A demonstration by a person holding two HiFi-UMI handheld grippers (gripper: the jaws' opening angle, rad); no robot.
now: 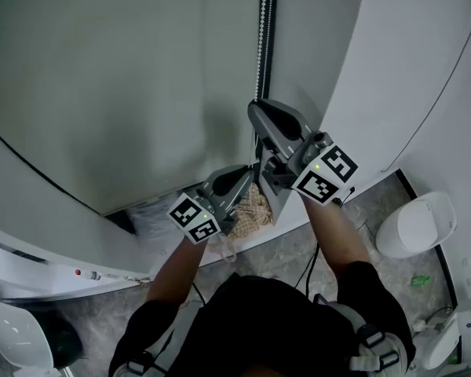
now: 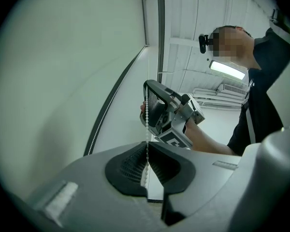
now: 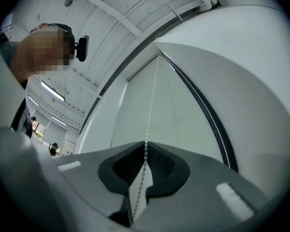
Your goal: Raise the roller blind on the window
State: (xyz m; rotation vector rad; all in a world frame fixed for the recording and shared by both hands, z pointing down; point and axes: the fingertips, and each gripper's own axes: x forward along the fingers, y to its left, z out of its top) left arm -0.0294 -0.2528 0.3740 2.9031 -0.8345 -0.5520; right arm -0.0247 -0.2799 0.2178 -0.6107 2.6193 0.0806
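Both of your grippers are clamped on the white bead chain, which hangs straight down just right of the lowered roller blind. Your right gripper holds the chain higher up, its jaws closed with the beads pinched between the pads. Your left gripper grips the same chain directly below it, jaws likewise closed on the beads. The two grippers sit near each other along the chain, both pointing up towards the blind.
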